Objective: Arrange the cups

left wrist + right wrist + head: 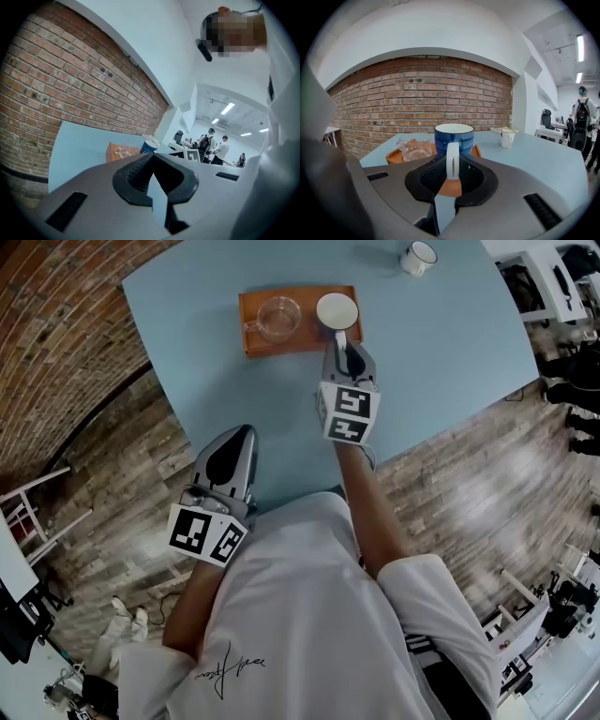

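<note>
A blue mug [337, 310] with a white inside stands at the right end of an orange tray [253, 338], beside a clear glass cup [278, 317]. My right gripper [339, 334] reaches to the mug from the near side. In the right gripper view the mug [454, 136] is straight ahead, and its white handle [452, 159] sits between the pads of the right gripper [452, 168], which is shut on it. My left gripper [236, 432] hovers at the table's near edge, shut and holding nothing. The left gripper view shows its jaws [153, 161] closed, with the tray [112, 151] far ahead.
A small white mug [418, 257] stands alone at the far right of the light-blue table [441, 362], also in the right gripper view [506, 138]. A brick wall rises behind the table. People stand in the room far off to the right.
</note>
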